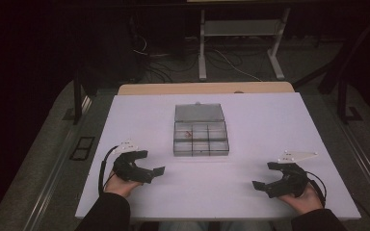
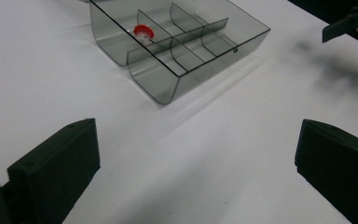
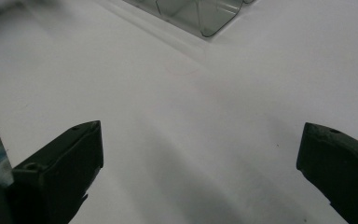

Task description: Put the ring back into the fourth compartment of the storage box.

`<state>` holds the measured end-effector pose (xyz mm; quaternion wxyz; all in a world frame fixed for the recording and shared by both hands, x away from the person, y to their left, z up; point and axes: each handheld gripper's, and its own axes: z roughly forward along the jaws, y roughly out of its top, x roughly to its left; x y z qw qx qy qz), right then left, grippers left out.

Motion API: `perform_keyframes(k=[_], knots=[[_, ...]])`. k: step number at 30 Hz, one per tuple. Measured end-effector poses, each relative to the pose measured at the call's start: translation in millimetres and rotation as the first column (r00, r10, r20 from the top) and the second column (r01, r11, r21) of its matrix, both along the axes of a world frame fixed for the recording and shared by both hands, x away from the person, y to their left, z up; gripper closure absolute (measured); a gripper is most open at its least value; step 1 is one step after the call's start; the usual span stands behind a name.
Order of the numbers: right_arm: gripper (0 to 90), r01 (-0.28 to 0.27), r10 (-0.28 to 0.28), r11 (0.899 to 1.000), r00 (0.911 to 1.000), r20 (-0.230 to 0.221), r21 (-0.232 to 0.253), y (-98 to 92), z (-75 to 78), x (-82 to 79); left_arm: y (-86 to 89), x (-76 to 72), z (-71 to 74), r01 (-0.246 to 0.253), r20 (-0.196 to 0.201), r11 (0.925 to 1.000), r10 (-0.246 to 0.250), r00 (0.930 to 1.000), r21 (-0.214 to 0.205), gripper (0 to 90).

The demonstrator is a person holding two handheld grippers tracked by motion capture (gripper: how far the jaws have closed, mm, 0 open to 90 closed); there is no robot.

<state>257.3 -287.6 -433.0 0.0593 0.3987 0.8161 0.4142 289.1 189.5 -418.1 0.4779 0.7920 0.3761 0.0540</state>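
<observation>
Two claws agape, left claw [image 1: 155, 165], right claw [image 1: 262, 177]

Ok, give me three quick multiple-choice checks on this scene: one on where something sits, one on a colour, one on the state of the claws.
1. Where is the small part inside the compartment box?
A. In a back-row compartment, at the left end
B. In a front-row compartment, at the right end
C. On the table in front of the box

2. What colour is that small part?
A. Blue
B. Red and white
C. Green

3. How do the left claw and right claw stand?
A. Both shut on the box
B. Left shut on the part, right open
C. Both open, holding nothing

Answers:
1 A: the high view shows it in the back-left cell, near the raised lid.
2 B: the left gripper view shows a red top on a white base.
3 C: each gripper view shows wide-apart jaws over bare white table.
</observation>
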Motion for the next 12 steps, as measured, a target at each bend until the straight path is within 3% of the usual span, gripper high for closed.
perform_keyframes(k=[12], knots=[[0.0, 0.002, -0.002, 1.0, 1.0, 0.002, 0.001, 0.1, 0.2, -0.4, -5.6, -9.9, -13.7, 0.013, -0.025, 0.9998, -0.013, 0.9996, 0.018, 0.0]])
